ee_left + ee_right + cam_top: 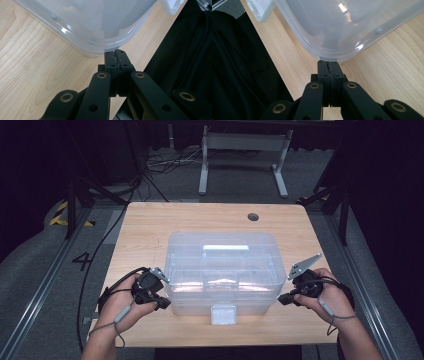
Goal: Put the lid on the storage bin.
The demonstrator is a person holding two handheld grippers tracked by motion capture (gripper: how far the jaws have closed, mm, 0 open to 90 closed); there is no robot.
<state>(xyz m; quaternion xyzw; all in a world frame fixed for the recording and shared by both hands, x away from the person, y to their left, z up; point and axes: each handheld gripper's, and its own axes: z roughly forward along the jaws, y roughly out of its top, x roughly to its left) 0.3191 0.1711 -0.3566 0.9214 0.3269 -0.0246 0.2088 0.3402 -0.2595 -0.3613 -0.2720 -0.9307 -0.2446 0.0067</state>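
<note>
Left gripper (161, 303) and right gripper (281, 298), fingers pressed together, touching the near corners of the clear plastic box (220, 251) on the worktop (145, 227).

I see a clear, faintly frosted plastic storage box (221, 270) with a white latch (223, 314) on my pale wood-grain bench (145, 232). My left gripper (163, 303) and right gripper (282, 298) are black, with brass-coloured rivets, each topped by a grey plate.
</note>
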